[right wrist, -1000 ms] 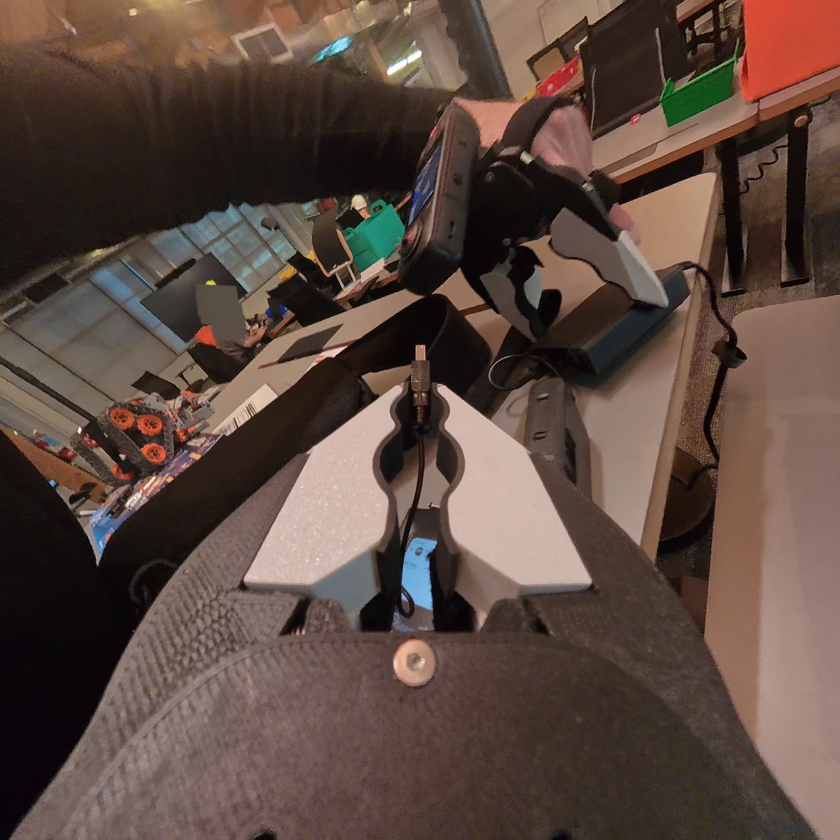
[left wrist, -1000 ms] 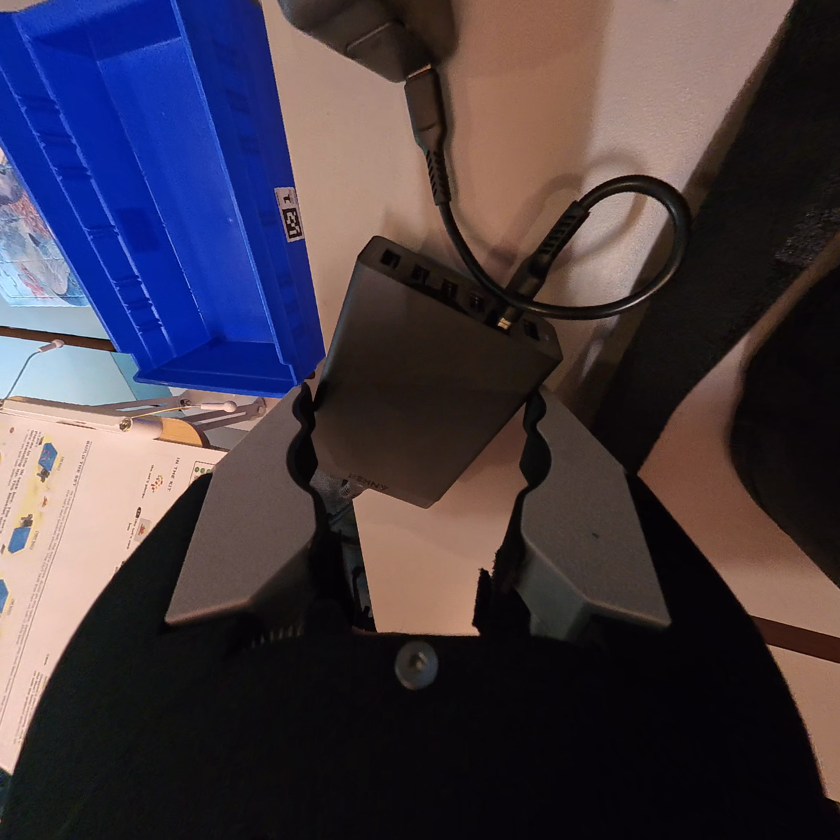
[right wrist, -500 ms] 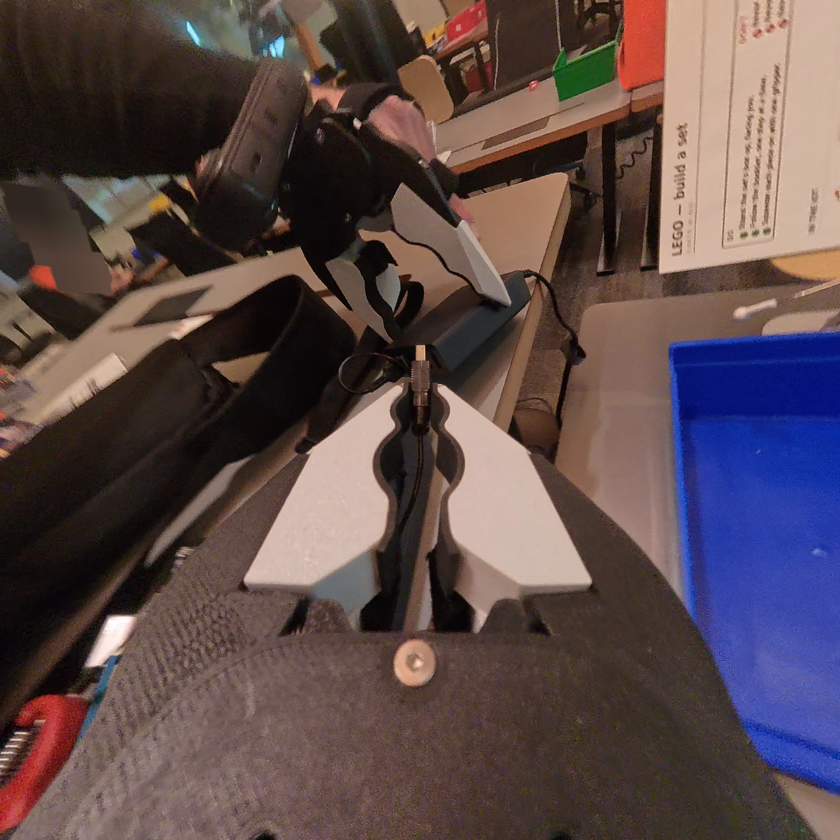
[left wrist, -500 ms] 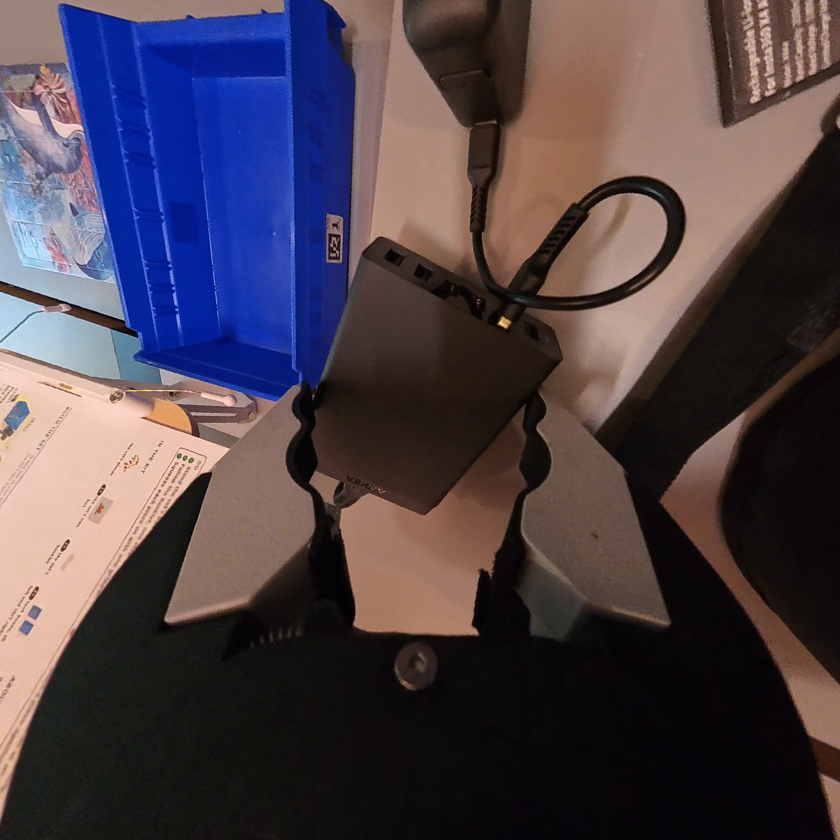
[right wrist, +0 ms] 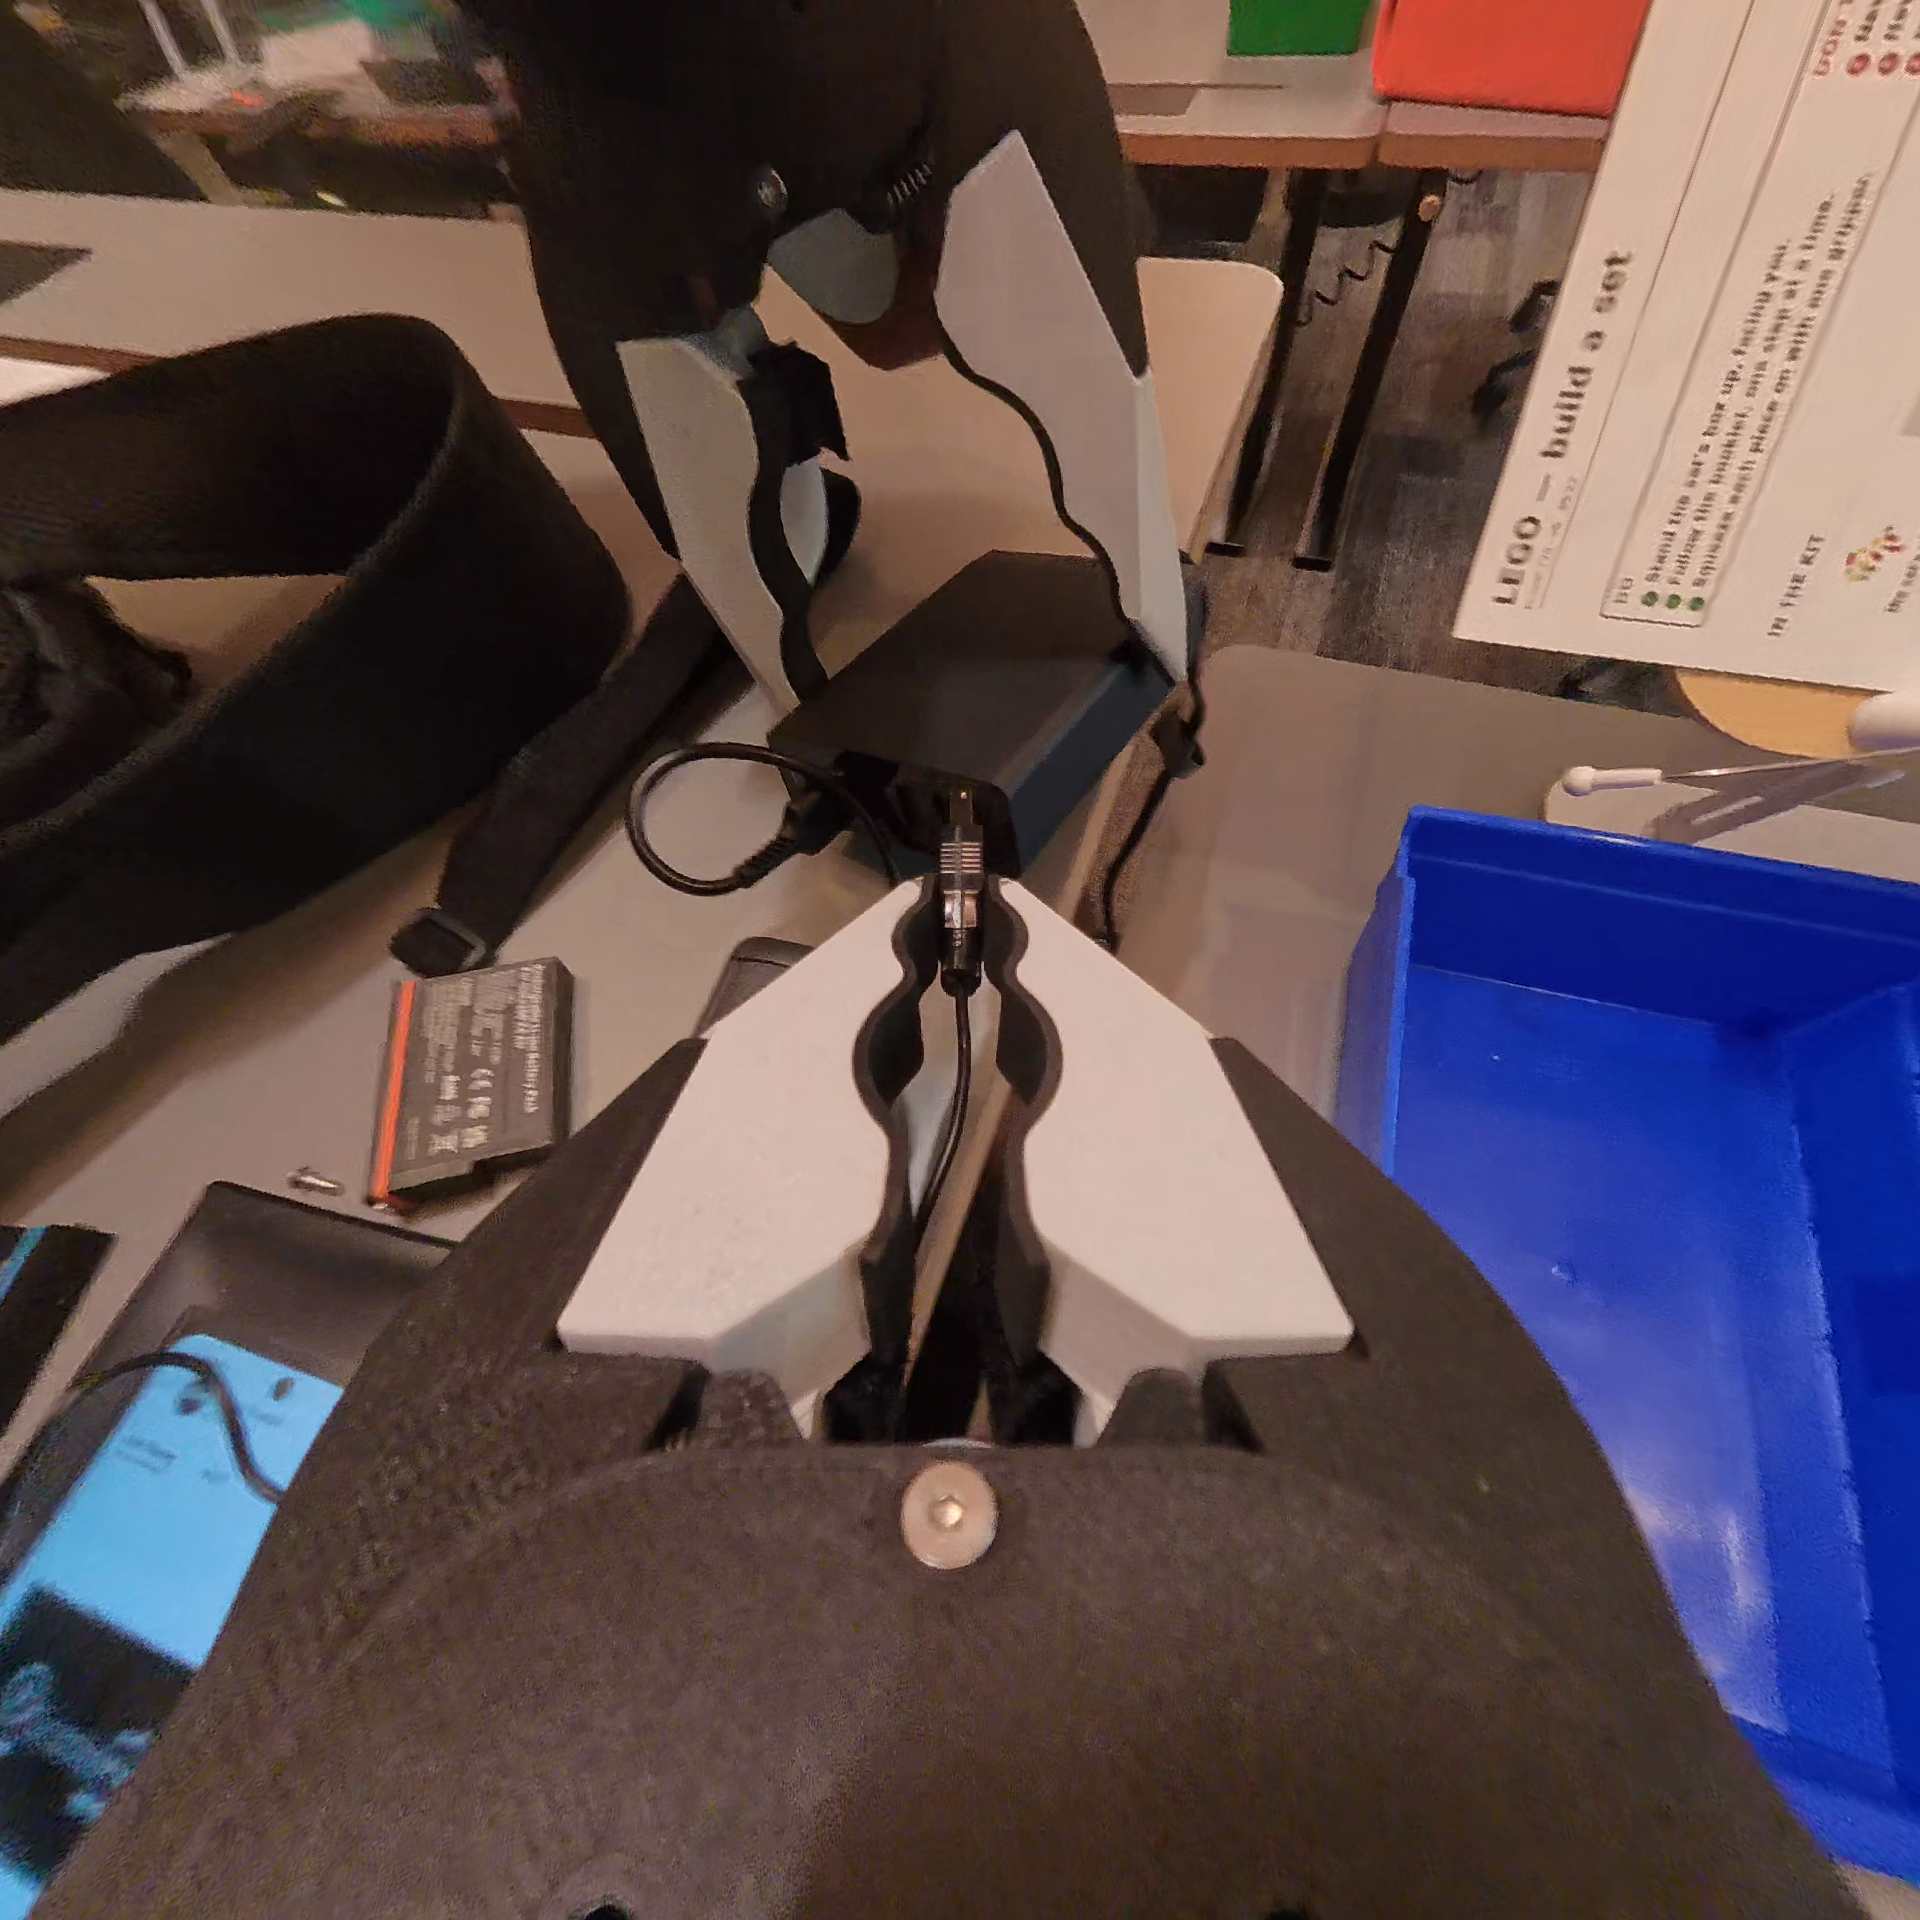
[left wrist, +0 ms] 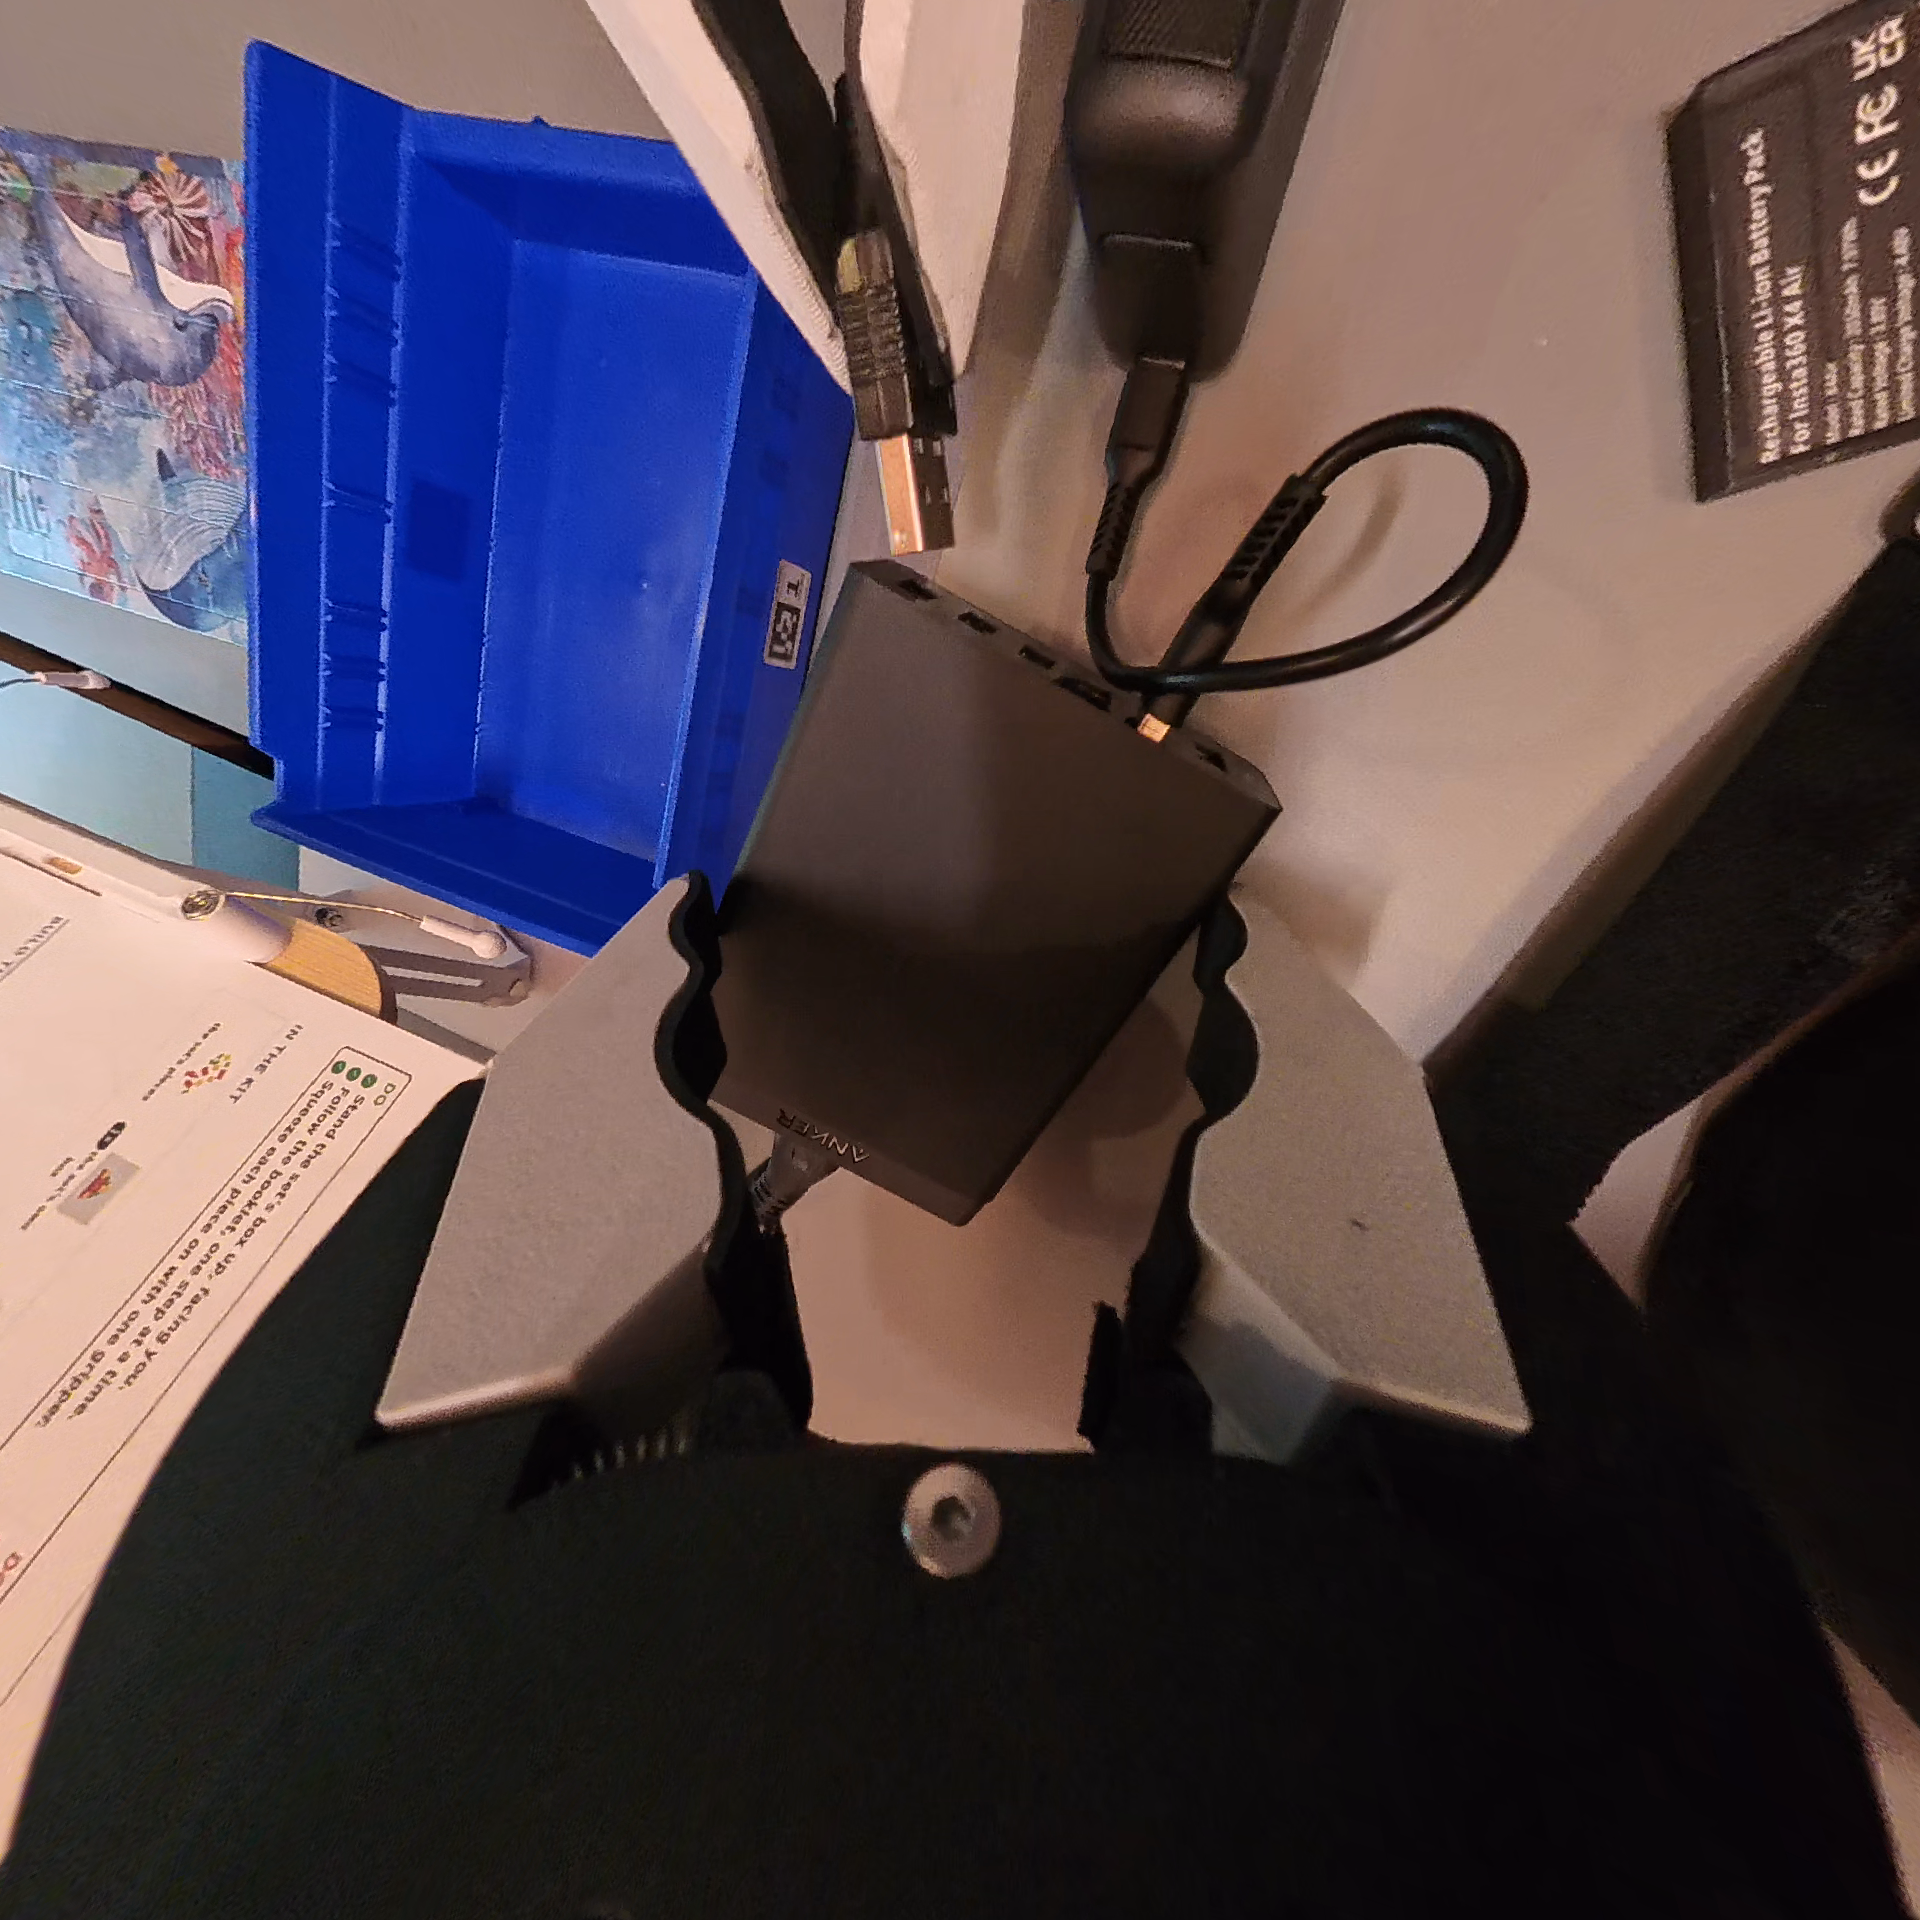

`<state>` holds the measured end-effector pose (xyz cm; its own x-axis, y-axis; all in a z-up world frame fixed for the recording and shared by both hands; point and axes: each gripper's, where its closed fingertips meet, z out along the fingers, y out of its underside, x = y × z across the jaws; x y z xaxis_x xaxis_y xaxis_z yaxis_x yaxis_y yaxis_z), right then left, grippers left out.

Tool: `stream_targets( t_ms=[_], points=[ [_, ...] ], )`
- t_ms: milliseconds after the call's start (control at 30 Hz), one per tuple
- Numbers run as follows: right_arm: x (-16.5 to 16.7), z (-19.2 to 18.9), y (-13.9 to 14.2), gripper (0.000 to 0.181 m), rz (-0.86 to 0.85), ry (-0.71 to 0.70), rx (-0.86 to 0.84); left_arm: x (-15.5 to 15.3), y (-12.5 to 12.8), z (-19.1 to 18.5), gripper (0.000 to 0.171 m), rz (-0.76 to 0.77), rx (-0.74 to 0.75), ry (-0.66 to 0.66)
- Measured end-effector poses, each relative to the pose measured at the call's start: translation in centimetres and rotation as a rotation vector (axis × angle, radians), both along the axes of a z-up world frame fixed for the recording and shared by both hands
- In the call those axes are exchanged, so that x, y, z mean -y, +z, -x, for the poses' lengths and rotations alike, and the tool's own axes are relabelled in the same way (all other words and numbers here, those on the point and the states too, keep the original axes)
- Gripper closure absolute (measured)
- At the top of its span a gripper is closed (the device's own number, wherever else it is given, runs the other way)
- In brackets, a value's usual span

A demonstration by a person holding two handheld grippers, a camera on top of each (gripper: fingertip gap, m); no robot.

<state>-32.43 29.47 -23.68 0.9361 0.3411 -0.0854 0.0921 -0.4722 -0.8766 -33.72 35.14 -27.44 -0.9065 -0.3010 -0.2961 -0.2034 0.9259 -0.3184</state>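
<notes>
My right gripper (right wrist: pixel 961 914) is clamped tight on a USB plug (right wrist: pixel 958 868), its thin black cable running back between the fingers; the metal tip juts out just short of the port face of the dark charger block (right wrist: pixel 977 686); my left gripper (left wrist: pixel 956 925) is spread wide and straddles that charger block (left wrist: pixel 987 894) on the pale table (left wrist: pixel 1455 727), both fingertips against its sides; a short looped cable (left wrist: pixel 1351 582) already sits in one port; beside it stands a blue bin (left wrist: pixel 520 499); farther off lies a flat black battery (left wrist: pixel 1797 301).
</notes>
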Motion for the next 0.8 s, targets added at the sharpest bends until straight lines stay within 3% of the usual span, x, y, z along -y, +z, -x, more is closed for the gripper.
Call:
stream_targets(
  t_ms=[367,800],
  points=[
    [-0.2,-2.0,-1.3,0.177,-0.014,-0.108,0.115,0.6,-0.1,-1.5,0.083,0.122,-0.034,0.087],
    [-0.2,-2.5,-3.5,0.177,-0.003,-0.149,-0.030,0.9,-1.1,-1.8,0.083,0.172,-0.082,0.122]
  ],
)
